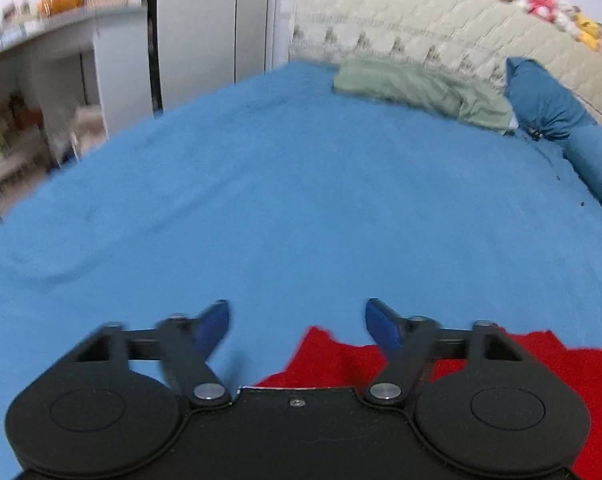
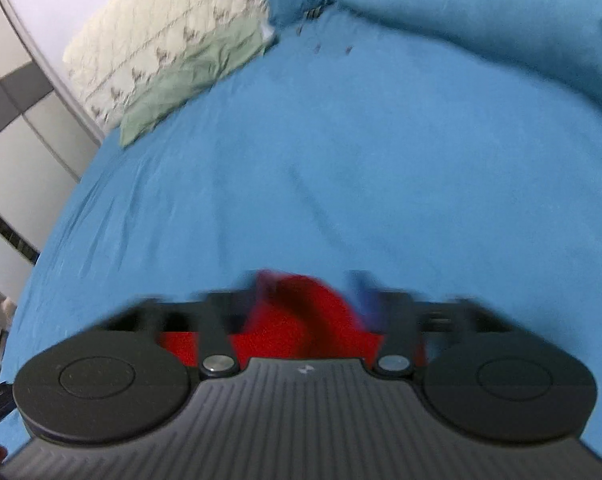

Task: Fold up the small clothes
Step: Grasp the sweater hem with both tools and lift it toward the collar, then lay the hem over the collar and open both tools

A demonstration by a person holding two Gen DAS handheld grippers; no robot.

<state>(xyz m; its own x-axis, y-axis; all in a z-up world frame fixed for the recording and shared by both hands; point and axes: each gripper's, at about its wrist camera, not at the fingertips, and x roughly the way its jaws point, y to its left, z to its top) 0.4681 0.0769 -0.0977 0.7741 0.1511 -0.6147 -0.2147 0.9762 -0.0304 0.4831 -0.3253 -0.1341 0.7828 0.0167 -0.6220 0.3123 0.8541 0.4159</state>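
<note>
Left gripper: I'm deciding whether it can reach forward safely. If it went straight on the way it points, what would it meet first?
The left gripper is open, holding nothing. Ahead lies only the blue bedsheet; the green folded cloth sits farther off, right of the line. Given its downward tilt, it would probably touch the sheet first, though depth is unclear.

Likely bedroom, bed (image 1: 301,184), pillows (image 1: 541,100), wardrobe (image 1: 205,28)

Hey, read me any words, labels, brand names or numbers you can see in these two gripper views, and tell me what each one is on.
No readable text in either view.
right gripper: small pale mark on its ribbed housing, too small and blurred to read.
shelf: boxes and jars with coloured fronts, too blurred to read.
red cloth, blue bedsheet, green cloth: no print visible.
</note>
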